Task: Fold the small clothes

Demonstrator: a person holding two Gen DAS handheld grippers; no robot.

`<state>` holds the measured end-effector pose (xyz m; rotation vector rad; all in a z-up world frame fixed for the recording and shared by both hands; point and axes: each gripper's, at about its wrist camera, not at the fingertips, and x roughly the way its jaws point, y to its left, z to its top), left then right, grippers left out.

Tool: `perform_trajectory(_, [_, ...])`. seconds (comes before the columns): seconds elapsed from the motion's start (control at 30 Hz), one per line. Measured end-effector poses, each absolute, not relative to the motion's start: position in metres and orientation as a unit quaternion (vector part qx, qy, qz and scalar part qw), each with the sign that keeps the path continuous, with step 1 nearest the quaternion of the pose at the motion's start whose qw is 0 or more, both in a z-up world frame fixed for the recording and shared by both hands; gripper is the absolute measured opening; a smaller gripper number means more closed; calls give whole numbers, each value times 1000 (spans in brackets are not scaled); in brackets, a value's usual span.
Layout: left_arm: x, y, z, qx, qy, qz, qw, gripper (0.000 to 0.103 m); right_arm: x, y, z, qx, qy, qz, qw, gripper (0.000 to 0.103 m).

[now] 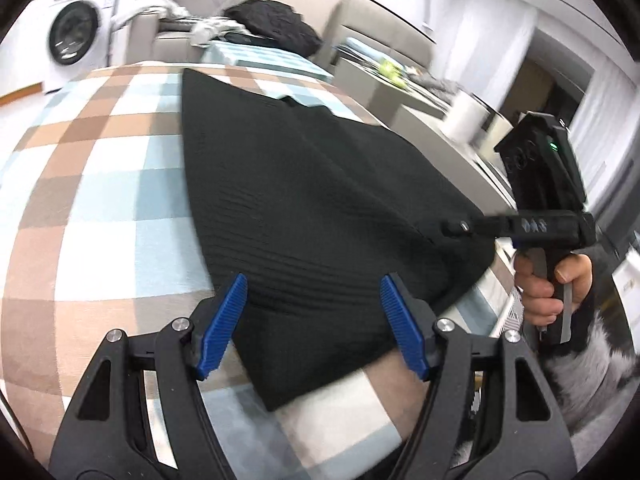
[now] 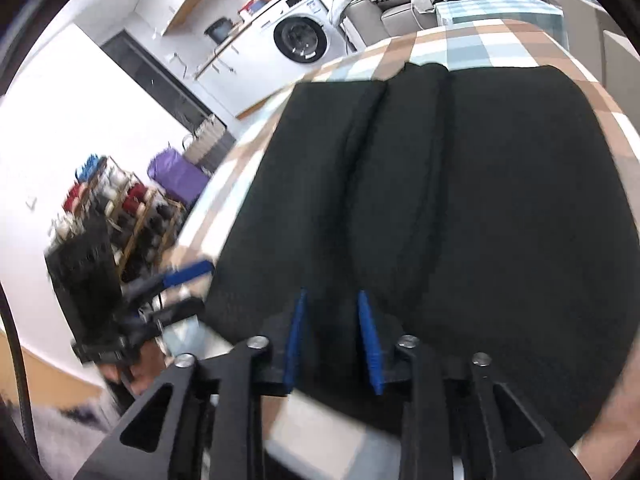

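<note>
A black ribbed knit garment (image 1: 300,184) (image 2: 460,200) lies spread on a brown, blue and white checked blanket (image 1: 100,200) (image 2: 460,48), with a soft ridge running down its middle. My left gripper (image 1: 312,292) is open, its blue pads standing wide on either side of the garment's near edge; it shows blurred at the left of the right wrist view (image 2: 188,288). A person's hand (image 1: 548,284) holds my right gripper (image 1: 456,227) (image 2: 332,336) over the garment's right corner. Its blue pads are a narrow gap apart just above the cloth, and I see no fabric pinched between them.
A white washing machine (image 1: 74,36) (image 2: 300,38) stands beyond the blanket. A sofa holds a dark heap of clothes (image 1: 272,24). A wooden rack of shoes (image 2: 120,208) stands on the floor to the left. A white roll (image 1: 466,116) sits on a low table to the right.
</note>
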<state>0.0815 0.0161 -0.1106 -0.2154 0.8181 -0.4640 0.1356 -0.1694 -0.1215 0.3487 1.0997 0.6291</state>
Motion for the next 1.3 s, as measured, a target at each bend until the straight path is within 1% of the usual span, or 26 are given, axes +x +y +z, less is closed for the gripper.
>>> perform_trajectory(0.03, [84, 22, -111, -113, 394, -214, 887, 67, 150, -166, -125, 168, 515, 281, 792, 37])
perform_trajectory(0.07, [84, 25, -112, -119, 394, -208, 888, 67, 169, -160, -130, 174, 521, 262, 794, 37])
perform_trajectory(0.23, [90, 46, -115, -137, 388, -170, 895, 67, 234, -136, -143, 202, 519, 233, 797, 37])
perform_trajectory(0.3, [92, 53, -115, -141, 386, -157, 898, 67, 254, -120, -142, 184, 519, 225, 804, 36])
perform_trajectory(0.33, [93, 55, -116, -141, 385, -153, 899, 67, 267, -122, -138, 174, 517, 222, 808, 24])
perform_trajectory(0.4, [95, 59, -117, -142, 387, -148, 899, 67, 274, -113, -135, 146, 513, 226, 815, 7])
perform_trajectory(0.53, [93, 60, -117, -138, 385, -143, 901, 67, 245, -119, -92, 108, 430, 228, 867, 6])
perform_trajectory(0.6, [93, 59, -116, -137, 384, -143, 902, 67, 231, -132, -77, 104, 415, 204, 881, 6])
perform_trajectory(0.7, [98, 51, -118, -131, 388, -149, 900, 67, 221, -144, -75, 69, 413, 158, 894, 6])
perform_trajectory(0.87, [101, 25, -127, -85, 410, -158, 894, 67, 237, -152, -110, 60, 464, 127, 875, 6])
perform_trajectory(0.93, [101, 15, -132, -62, 423, -159, 890, 67, 236, -159, -123, 82, 482, 144, 861, 8])
perform_trajectory(1.0, [101, 9, -137, -47, 431, -159, 887, 67, 226, -161, -126, 102, 491, 175, 847, 15])
perform_trajectory(1.1, [96, 4, -137, -39, 433, -166, 885, 67, 185, -166, -120, 100, 487, 213, 841, 21])
perform_trajectory(1.13, [96, 4, -137, -40, 433, -170, 884, 67, 171, -168, -119, 104, 487, 229, 837, 27])
perform_trajectory(1.17, [95, 3, -137, -40, 434, -172, 883, 67, 154, -169, -118, 110, 487, 245, 831, 30])
perform_trajectory(1.2, [94, 3, -137, -39, 434, -172, 884, 67, 139, -169, -119, 113, 488, 257, 826, 37])
perform_trajectory(1.23, [93, 3, -137, -38, 434, -172, 884, 67, 126, -169, -119, 113, 489, 268, 822, 41])
perform_trajectory(1.3, [93, 4, -136, -41, 434, -171, 884, 67, 103, -168, -121, 108, 485, 276, 823, 41])
